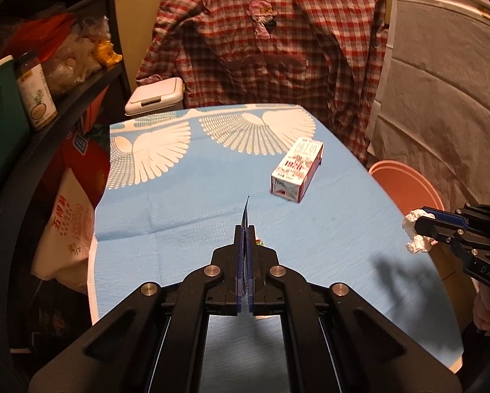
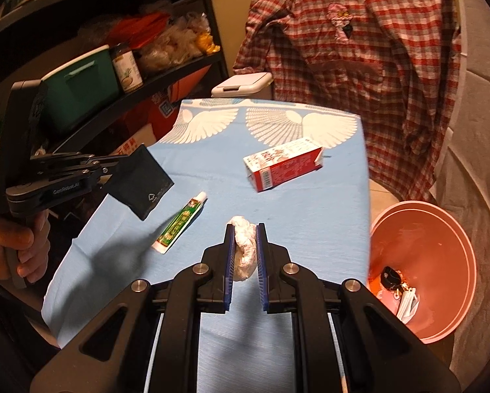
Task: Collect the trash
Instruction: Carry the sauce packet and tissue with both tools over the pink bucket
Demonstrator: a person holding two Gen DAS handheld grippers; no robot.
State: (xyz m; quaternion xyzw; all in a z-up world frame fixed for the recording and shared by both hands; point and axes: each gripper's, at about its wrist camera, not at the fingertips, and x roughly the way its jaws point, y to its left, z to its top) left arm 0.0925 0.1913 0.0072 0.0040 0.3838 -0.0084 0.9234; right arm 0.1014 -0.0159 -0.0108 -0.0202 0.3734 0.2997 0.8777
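Black packet (image 2: 140, 181) pinched flat in left tongs (image 1: 245, 229); right tongs (image 2: 245, 245) clamp tissue wad (image 2: 244, 252) (both lifted). Next: carry to pink bin (image 2: 441, 229) beside bench's (image 2: 294, 203) right edge, release.

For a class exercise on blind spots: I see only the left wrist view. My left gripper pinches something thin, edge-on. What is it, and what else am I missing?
Observer: The right wrist view shows the left gripper shut on a flat black packet, held above the table.
Operator: Anything lying under it?
Observer: Yes, a small green-and-white tube lies on the blue tablecloth, almost wholly hidden behind your fingers.
Operator: Is the pink bin empty?
Observer: No. The pink bin already holds a dark item and white scraps at its bottom.
Operator: And the carton's hidden side?
Observer: The carton lies on its side, showing a red panel with a barcode.
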